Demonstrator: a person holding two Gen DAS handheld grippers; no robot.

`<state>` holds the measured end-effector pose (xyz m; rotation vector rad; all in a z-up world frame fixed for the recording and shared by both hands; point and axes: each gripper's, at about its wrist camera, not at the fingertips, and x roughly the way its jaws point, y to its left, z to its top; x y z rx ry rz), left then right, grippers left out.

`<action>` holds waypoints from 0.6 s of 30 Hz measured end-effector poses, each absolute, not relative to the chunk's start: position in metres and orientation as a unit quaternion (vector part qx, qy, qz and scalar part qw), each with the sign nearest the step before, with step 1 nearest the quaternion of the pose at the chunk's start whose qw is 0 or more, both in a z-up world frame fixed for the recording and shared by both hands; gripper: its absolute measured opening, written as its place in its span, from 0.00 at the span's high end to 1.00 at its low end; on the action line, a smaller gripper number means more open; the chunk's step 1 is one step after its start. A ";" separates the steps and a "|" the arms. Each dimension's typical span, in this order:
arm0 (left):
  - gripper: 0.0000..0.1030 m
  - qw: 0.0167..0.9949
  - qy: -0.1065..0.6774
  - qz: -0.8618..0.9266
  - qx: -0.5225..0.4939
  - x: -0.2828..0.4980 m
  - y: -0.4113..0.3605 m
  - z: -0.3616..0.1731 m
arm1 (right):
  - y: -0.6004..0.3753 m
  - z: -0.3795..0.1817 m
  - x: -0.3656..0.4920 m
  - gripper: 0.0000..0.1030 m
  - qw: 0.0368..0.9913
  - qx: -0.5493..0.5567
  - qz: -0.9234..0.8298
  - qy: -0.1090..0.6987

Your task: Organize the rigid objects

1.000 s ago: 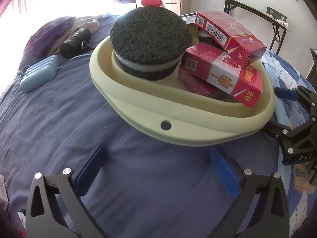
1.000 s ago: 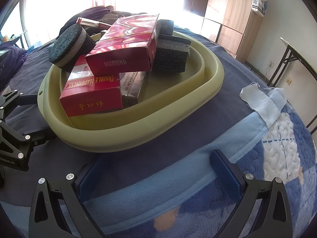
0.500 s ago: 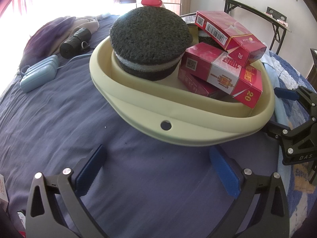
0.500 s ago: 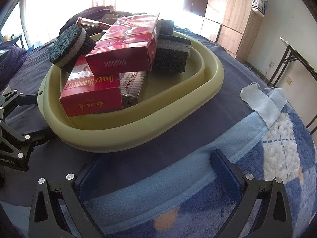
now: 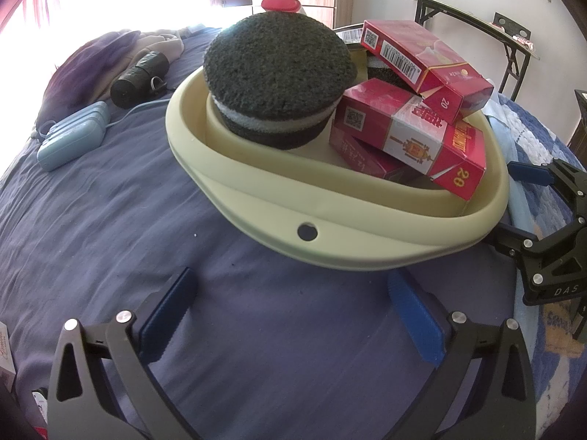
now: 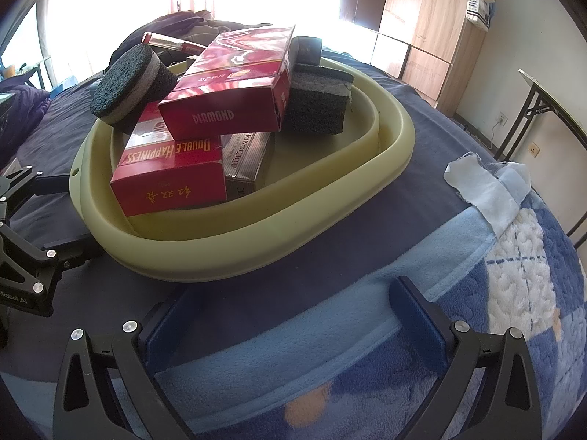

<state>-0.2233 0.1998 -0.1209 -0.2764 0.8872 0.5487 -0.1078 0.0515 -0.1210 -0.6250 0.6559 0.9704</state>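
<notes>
Both jaws wide, empty; boxes (image 6: 172, 172), sponges (image 5: 279, 73) in basin (image 5: 330, 231).

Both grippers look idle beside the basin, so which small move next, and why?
Probably bring the open left gripper forward to the round sponge, which sits nearest and tilted on the basin rim, apparently unpinned by the Diamond box.

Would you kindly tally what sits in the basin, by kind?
In the basin:
Cigarette boxes: 3 (Diamond box, Double Happiness box, grey-brown box)
Scouring sponges: 3 (round sponge, block sponge, small sponge)
Total: 6
</notes>
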 end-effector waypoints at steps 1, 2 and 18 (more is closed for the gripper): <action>0.00 0.858 0.422 0.261 -0.132 -0.223 0.200 -0.121 | 0.051 -0.121 -0.108 0.00 0.788 -0.290 0.450 0.304; 0.00 0.858 0.423 0.261 -0.132 -0.223 0.200 -0.120 | 0.051 -0.121 -0.108 0.00 0.788 -0.290 0.450 0.304; 0.00 0.858 0.422 0.261 -0.132 -0.223 0.200 -0.121 | 0.051 -0.121 -0.108 0.00 0.788 -0.290 0.451 0.304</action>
